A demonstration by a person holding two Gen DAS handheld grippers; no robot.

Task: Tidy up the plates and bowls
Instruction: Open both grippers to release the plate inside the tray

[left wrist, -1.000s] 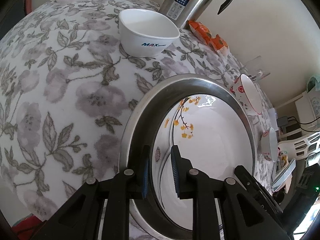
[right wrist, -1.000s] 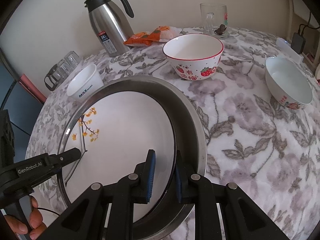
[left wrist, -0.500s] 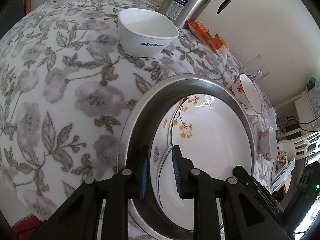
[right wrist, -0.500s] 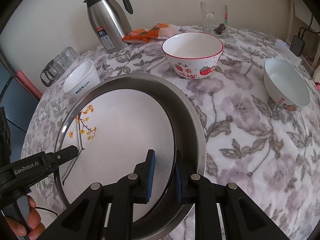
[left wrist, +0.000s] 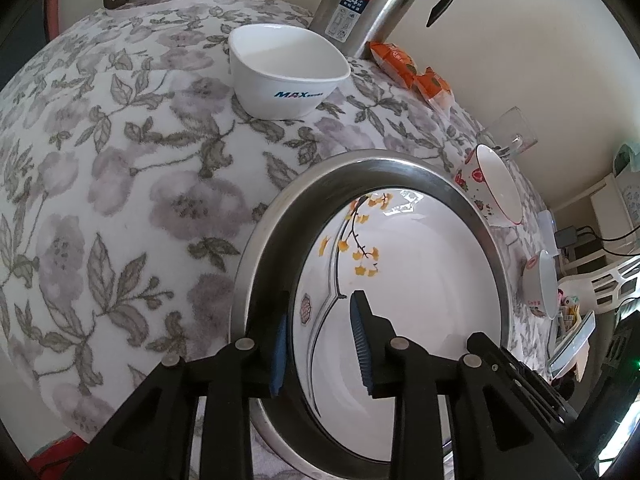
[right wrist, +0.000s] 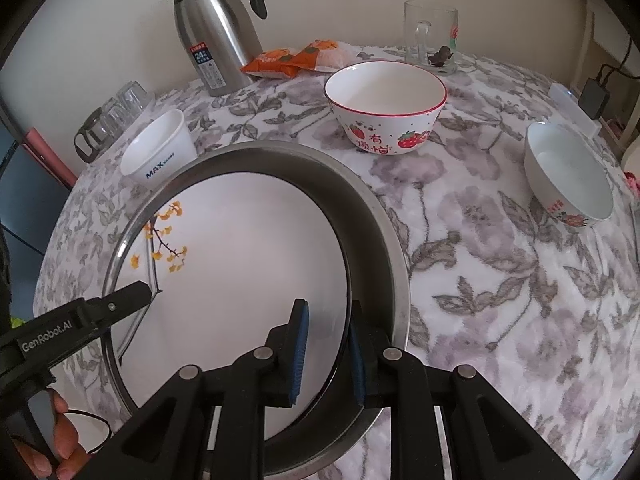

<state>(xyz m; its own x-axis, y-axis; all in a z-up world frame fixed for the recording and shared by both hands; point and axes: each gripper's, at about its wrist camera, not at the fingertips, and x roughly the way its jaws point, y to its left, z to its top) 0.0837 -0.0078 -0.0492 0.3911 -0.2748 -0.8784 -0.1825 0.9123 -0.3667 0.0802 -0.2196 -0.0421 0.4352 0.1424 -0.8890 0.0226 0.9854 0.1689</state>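
Note:
A white plate [left wrist: 420, 300] [right wrist: 240, 260] painted with yellow leaves lies inside a steel basin [left wrist: 360, 164] [right wrist: 362, 200] on the flowered tablecloth. My left gripper [left wrist: 319, 296] straddles the plate's near-left rim. Its jaws are opening, and neither pad presses on the rim between them. My right gripper [right wrist: 328, 304] has the plate's right rim between its blue pads. Those jaws are easing open while the pads sit against the rim. A white MAX bowl [left wrist: 288, 76] [right wrist: 156, 156], a strawberry bowl [right wrist: 384, 104] and a white bowl [right wrist: 568, 176] stand apart on the table.
A steel thermos [right wrist: 216, 32], orange snack packets [right wrist: 296, 60] and a glass mug [right wrist: 430, 36] line the table's far side by the wall. Glass cups [right wrist: 112, 120] stand at the far left edge. A hand [right wrist: 60, 440] holds the left gripper's handle.
The left gripper's jaws have spread wider around the plate's rim. The right gripper's grip looks almost the same. Plate and basin have not moved.

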